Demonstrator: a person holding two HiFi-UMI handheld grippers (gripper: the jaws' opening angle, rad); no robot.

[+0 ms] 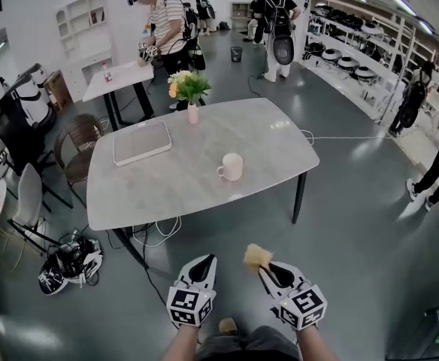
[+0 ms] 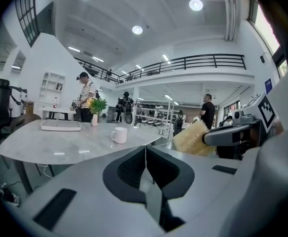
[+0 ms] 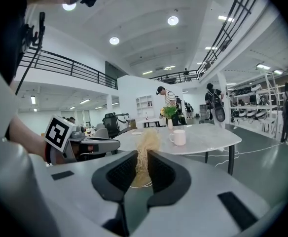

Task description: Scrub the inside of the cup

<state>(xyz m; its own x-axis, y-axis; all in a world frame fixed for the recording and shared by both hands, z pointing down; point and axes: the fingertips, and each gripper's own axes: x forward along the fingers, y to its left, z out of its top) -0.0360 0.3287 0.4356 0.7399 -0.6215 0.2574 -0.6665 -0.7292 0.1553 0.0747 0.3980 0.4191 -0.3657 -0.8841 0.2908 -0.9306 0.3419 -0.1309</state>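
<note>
Two handheld grippers hang low in front of the person, side by side, short of the counter [image 1: 197,190]. Left gripper [image 2: 145,152]: jaws pressed together, nothing between them. Right gripper [image 3: 141,157]: jaws pinching a yellow fibrous scrubber [image 3: 145,143], its tuft standing up past the tips. One white cup [image 1: 231,167]: upright near the counter's middle, handle toward the person's left, well apart from both grippers. One flat white tray [image 1: 141,142]: on the counter, left of the cup. One vase of flowers [image 1: 191,90]: at the counter's far edge.
</note>
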